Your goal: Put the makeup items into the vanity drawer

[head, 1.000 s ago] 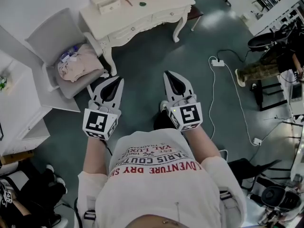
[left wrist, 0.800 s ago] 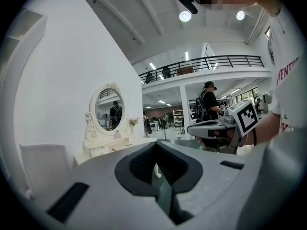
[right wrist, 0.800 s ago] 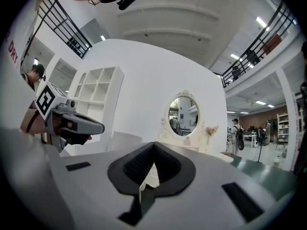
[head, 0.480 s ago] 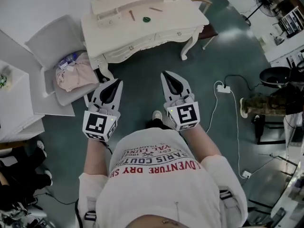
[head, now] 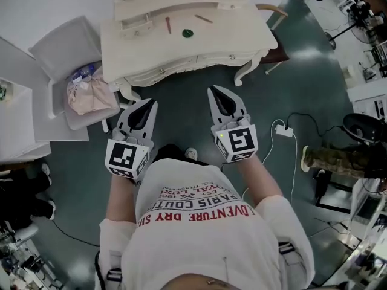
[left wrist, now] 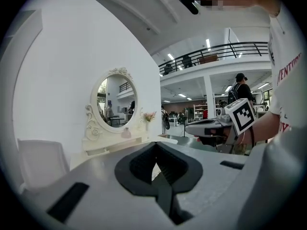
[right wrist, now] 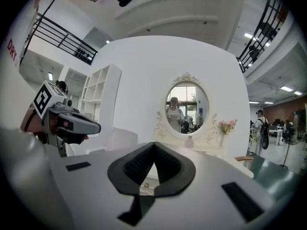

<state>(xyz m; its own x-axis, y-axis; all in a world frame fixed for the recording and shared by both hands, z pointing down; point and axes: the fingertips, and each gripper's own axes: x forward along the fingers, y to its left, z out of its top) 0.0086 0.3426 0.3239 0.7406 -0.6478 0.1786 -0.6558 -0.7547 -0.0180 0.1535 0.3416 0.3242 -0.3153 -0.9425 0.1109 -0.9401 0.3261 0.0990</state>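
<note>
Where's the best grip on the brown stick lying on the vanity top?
Probably mid-length on the brown stick, from above, jaws across its narrow width: it lies flat on the vanity, long axis running front to back.

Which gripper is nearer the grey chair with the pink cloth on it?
Left. The left gripper is just right of the chair; the right gripper is farther right, before the vanity.
</note>
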